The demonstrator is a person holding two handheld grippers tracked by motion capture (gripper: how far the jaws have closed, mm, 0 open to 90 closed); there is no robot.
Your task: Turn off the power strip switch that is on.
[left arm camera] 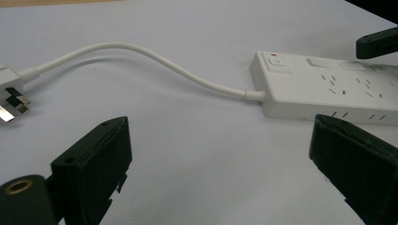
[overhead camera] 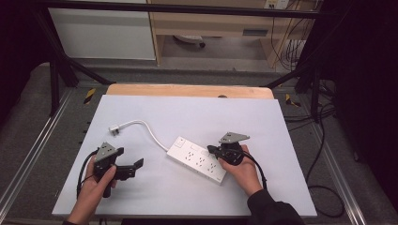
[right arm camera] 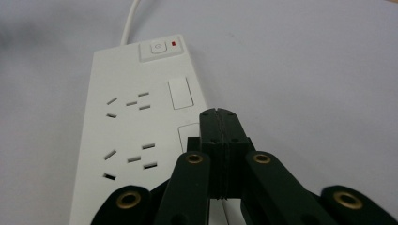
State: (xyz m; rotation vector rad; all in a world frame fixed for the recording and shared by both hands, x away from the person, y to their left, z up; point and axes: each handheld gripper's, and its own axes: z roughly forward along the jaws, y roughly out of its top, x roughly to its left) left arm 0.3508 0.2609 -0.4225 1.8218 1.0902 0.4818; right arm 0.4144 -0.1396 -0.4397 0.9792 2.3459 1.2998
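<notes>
Pale grey table [overhead camera: 141, 197], wooden edge at the back, dark frame and cables around it. Right gripper [overhead camera: 212, 150] has its jaws pressed together, empty, tips over the near-right part of the white power strip [overhead camera: 197, 159], above a blank cover panel. Left gripper [overhead camera: 137, 163] sits wide open on bare table, well left of the strip. Strip lies diagonally mid-table, with rows of sockets and a switch [right arm camera: 158, 48] with a red light; its cord [overhead camera: 152, 132] curls back-left to the plug [overhead camera: 115, 129].

You've got a table [overhead camera: 141, 91] under a pale grey mat [overhead camera: 263, 122]; a white power strip [overhead camera: 197, 160] lies on it, cord [overhead camera: 152, 133] curving to its plug [overhead camera: 115, 129]
</notes>
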